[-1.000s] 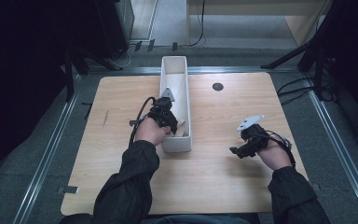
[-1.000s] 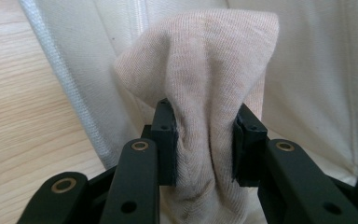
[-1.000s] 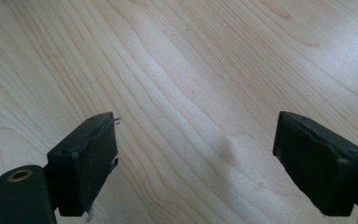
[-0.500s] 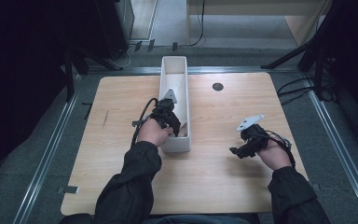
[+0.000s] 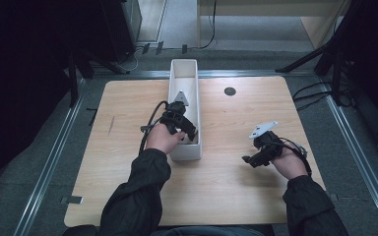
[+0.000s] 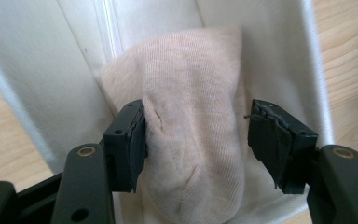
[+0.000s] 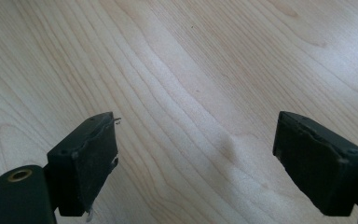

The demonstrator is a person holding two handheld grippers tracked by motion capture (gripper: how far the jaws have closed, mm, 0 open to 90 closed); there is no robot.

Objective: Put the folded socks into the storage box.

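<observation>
The left gripper (image 6: 196, 140) hangs over the near end of the bin (image 6: 37, 79), jaws parted and pointing down into it. Between them lies the sock (image 6: 191, 121): pale beige, finely ribbed knit, soft and rumpled with a few shallow creases. One jaw touches the sock's side; the other stands a little clear of it, so the sock is not clamped. The sock rests inside the bin against its white inner wall, its rounded end lying farther along the bin.

In the high view the left gripper (image 5: 179, 120) is above the bin's near half, the hand (image 5: 162, 138) just at the bin's left wall. The bin (image 5: 184, 69) is a long, narrow white box standing lengthwise near the middle of the desk (image 5: 128, 98), its far end at the desk's far edge and its near end about mid-depth.

The right gripper (image 5: 258, 150) is held low over the desk toward the right edge, well apart from the bin. In the right gripper view its jaws (image 7: 196, 158) are wide open with nothing between them, above bare pale wood.

Farther off, a small dark round hole (image 5: 230, 91) sits in the desk near the far edge, to the right of the bin.
</observation>
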